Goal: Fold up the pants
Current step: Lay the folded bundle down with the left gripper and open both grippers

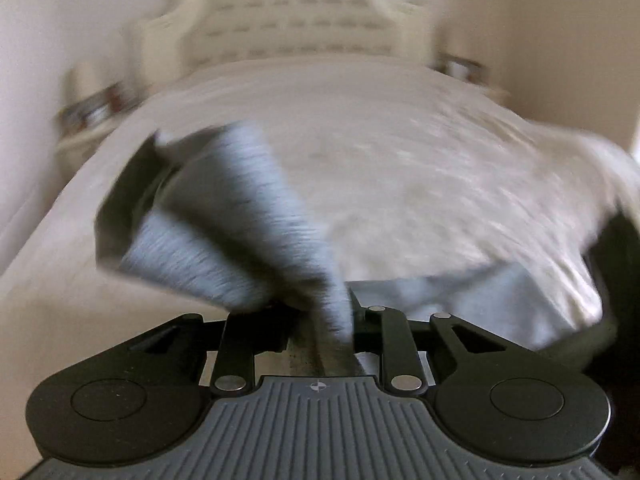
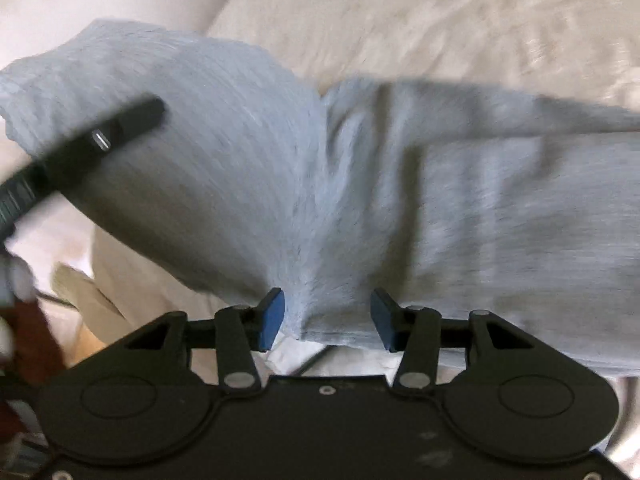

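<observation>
Folding looks to be midway: the grey pants [image 2: 360, 184] lie partly on the bed [image 2: 440, 20], with one part lifted and carried over by the left tool [image 1: 320, 320]. In the left wrist view its jaws are drawn together on a bunch of the grey cloth, which rises from between them and hangs in the air above the bedspread. The right tool [image 2: 326, 318] stands with its blue pads [image 2: 272, 318] apart, a gathered edge of the pants lying between them but, as far as the blur allows, not pinched.

My judgement is that the next move calls for the left tool to lay its lifted part flat over the rest, edges matched, while the right tool either closes on the near edge or steadies it so the cloth does not drag. A dark tool shaft [image 2: 80, 144] crosses the pants on the left of the right wrist view; it is probably the other tool.

The bed has a pale cream, faintly patterned cover and a tufted headboard [image 1: 288, 20]. Small bedside stands [image 1: 92, 116] flank it against plain light walls.
</observation>
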`<state>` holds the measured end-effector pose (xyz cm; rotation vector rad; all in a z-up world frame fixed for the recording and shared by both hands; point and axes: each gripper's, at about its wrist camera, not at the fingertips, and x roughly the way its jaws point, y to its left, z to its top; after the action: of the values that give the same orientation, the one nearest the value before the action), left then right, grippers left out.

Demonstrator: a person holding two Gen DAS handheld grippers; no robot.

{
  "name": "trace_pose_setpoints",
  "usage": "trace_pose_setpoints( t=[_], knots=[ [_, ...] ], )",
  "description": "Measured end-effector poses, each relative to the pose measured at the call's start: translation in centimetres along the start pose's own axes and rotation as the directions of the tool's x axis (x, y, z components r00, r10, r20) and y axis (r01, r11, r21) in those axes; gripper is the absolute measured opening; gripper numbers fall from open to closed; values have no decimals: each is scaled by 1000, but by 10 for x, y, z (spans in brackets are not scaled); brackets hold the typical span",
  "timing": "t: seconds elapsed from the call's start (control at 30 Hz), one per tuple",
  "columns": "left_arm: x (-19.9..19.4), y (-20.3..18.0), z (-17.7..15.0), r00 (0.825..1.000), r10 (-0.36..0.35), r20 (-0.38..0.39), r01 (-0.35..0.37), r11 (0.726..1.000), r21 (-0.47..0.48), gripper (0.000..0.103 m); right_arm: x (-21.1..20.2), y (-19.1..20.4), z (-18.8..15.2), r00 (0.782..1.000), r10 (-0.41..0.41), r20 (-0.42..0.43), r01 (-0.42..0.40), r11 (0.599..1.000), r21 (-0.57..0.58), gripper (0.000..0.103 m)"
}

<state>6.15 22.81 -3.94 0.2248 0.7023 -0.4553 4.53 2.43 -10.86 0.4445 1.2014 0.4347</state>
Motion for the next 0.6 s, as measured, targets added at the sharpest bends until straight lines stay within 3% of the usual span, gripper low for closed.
trace_pose_setpoints(
  t=[0.07, 0.13, 0.2, 0.3, 0.33, 0.4, 0.6],
  knots=[
    [12, -41, 3, 998, -64, -11, 64, 994, 86, 26, -26, -24, -4, 999, -17, 34, 16, 999, 29, 55],
    [33, -73, 2, 989, -137, -56, 142, 984, 108, 30, -46, -56, -13, 996, -75, 46, 72, 995, 67, 55],
    [61, -105, -5, 974, -185, -133, 202, 971, 129, 32, -61, -91, -24, 989, -143, 35, 137, 982, 126, 55],
    [98, -145, -17, 936, -233, -262, 281, 946, 161, 32, -80, -141, -41, 975, -222, 12, 214, 952, 220, 55],
    [104, -154, -20, 930, -224, -292, 281, 944, 171, 32, -88, -154, -45, 972, -234, 13, 225, 946, 235, 55],
    [103, -163, -24, 936, -200, -289, 260, 947, 187, 32, -101, -168, -48, 970, -244, 17, 233, 941, 247, 55],
    [81, -151, -14, 925, -309, -222, 333, 940, 77, 40, -127, -186, -50, 963, -262, 60, 242, 941, 237, 57]
  ],
)
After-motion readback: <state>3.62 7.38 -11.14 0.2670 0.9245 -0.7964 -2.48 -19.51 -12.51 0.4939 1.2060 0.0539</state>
